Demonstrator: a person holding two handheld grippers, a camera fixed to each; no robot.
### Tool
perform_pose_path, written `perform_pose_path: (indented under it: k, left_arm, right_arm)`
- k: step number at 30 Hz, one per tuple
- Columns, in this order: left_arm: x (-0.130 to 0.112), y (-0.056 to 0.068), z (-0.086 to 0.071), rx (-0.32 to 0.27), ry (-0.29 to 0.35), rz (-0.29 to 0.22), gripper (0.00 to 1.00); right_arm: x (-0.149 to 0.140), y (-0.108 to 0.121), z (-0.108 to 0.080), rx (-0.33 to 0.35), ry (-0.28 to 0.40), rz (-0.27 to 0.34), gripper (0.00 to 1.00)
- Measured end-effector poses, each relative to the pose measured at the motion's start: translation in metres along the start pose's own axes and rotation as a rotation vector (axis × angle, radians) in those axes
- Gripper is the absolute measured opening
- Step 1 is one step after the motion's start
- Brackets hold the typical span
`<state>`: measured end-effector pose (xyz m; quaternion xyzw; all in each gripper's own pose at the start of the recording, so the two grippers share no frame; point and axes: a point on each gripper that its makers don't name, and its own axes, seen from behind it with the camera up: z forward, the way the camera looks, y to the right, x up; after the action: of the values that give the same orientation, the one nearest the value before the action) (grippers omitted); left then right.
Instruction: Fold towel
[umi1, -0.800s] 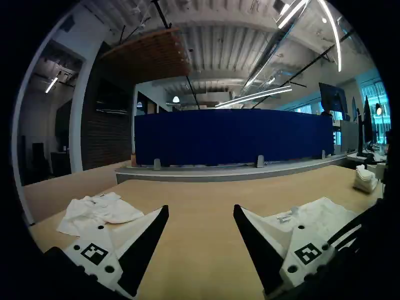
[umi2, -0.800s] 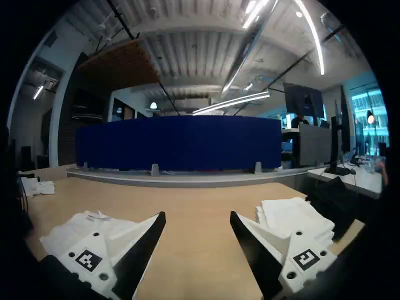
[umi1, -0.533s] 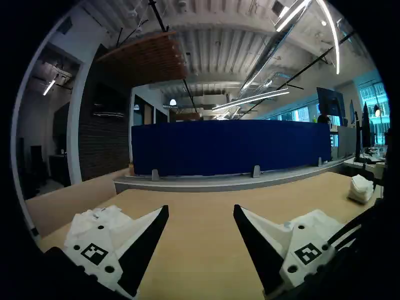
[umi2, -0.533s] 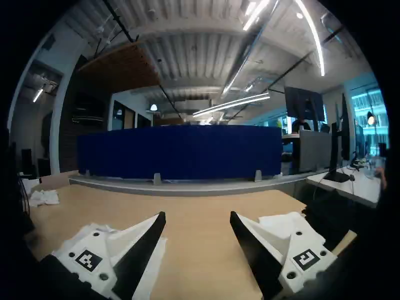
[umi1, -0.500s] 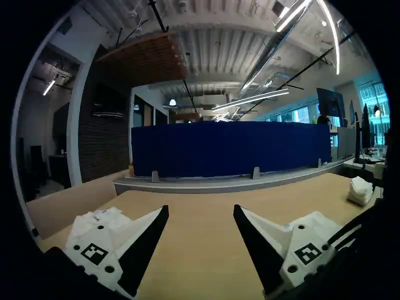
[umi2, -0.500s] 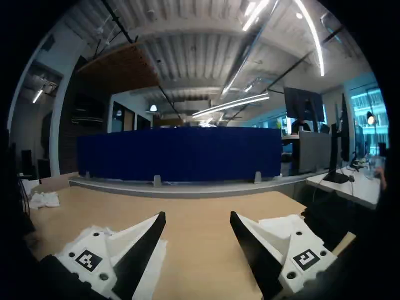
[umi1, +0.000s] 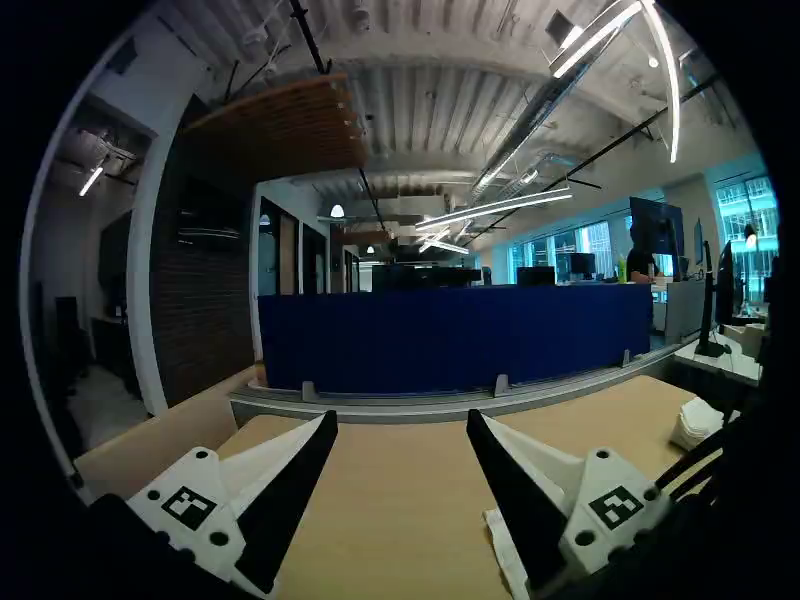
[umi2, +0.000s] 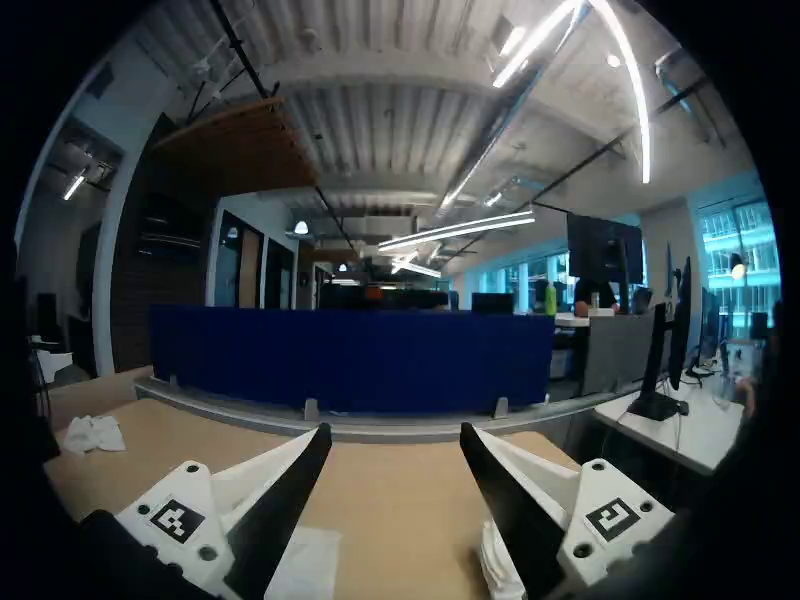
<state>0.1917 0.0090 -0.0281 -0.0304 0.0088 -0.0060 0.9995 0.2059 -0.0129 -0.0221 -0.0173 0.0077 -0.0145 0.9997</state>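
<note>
Open-plan office space is stretching away under a ribbed ceiling, with long strip lights (umi1: 500, 206) glowing overhead and a dark blue partition (umi1: 450, 340) running along the far edge of a light wooden worktop (umi1: 400, 505).

Seen from the left gripper view, the left hand-held gripper (umi1: 400, 432) is hanging above that worktop with its two white fingers spread wide apart. Nothing is sitting between them. A white towel (umi1: 497, 545) is lying flat on the worktop, its edge peeking out from under the finger on the right side of this view. Farther off to the right, near the worktop's edge, a folded stack (umi1: 693, 425) of white cloths is resting.

Seen from the right gripper view, the right hand-held gripper (umi2: 395, 437) is likewise hanging over the worktop, fingers parted and gripping nothing. The towel (umi2: 305, 565) is showing at the bottom, partly under the finger on the left side of this view, so it is lying between the two tools. The folded stack (umi2: 490, 555) is sitting just under the other finger, low and close. At the far left of the worktop a crumpled cloth (umi2: 92, 433) is lying by itself, well apart from the towel. Dark monitors (umi2: 600, 245) are standing by a neighbouring white desk (umi2: 690, 425) to the right.
</note>
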Motion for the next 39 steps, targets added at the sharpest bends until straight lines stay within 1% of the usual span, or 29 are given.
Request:
perform_pose_path:
  k: [2, 5, 8, 10, 16, 20, 23, 26, 29, 33, 39]
  left_arm:
    - [0.005, 0.003, 0.001, -0.016, -0.013, -0.002, 0.96]
    - [0.01, 0.009, 0.001, -0.052, -0.033, 0.007, 0.96]
    - [0.012, 0.018, 0.001, -0.104, -0.055, 0.029, 0.96]
    - [0.011, 0.026, 0.0, -0.145, -0.074, 0.044, 0.96]
    - [-0.002, 0.055, -0.005, -0.293, -0.148, 0.084, 0.96]
    - [-0.014, 0.081, -0.013, -0.409, -0.203, 0.109, 0.96]
    - [-0.02, 0.098, -0.019, -0.489, -0.237, 0.111, 0.96]
    - [-0.024, 0.105, -0.02, -0.529, -0.258, 0.101, 0.96]
    - [-0.028, 0.108, -0.02, -0.546, -0.272, 0.098, 0.96]
    - [-0.041, 0.113, -0.022, -0.564, -0.298, 0.112, 0.96]
    - [-0.066, 0.122, -0.029, -0.6, -0.342, 0.141, 0.96]
  right_arm:
    - [0.009, 0.0, 0.0, -0.003, 0.003, -0.002, 1.0]
    - [0.014, -0.003, 0.001, 0.015, -0.01, -0.007, 1.0]
    - [0.015, -0.013, 0.0, 0.062, -0.034, -0.025, 0.99]
    - [0.012, -0.023, -0.002, 0.109, -0.057, -0.048, 1.0]
    - [0.0, -0.053, -0.008, 0.261, -0.155, -0.122, 1.0]
    - [-0.008, -0.068, -0.013, 0.354, -0.221, -0.158, 1.0]
    - [-0.015, -0.077, -0.019, 0.417, -0.269, -0.177, 1.0]
    - [-0.022, -0.083, -0.023, 0.46, -0.308, -0.189, 1.0]
    - [-0.027, -0.085, -0.024, 0.477, -0.33, -0.199, 1.0]
    - [-0.037, -0.088, -0.026, 0.498, -0.356, -0.21, 1.0]
    - [-0.062, -0.089, -0.034, 0.528, -0.41, -0.23, 1.0]
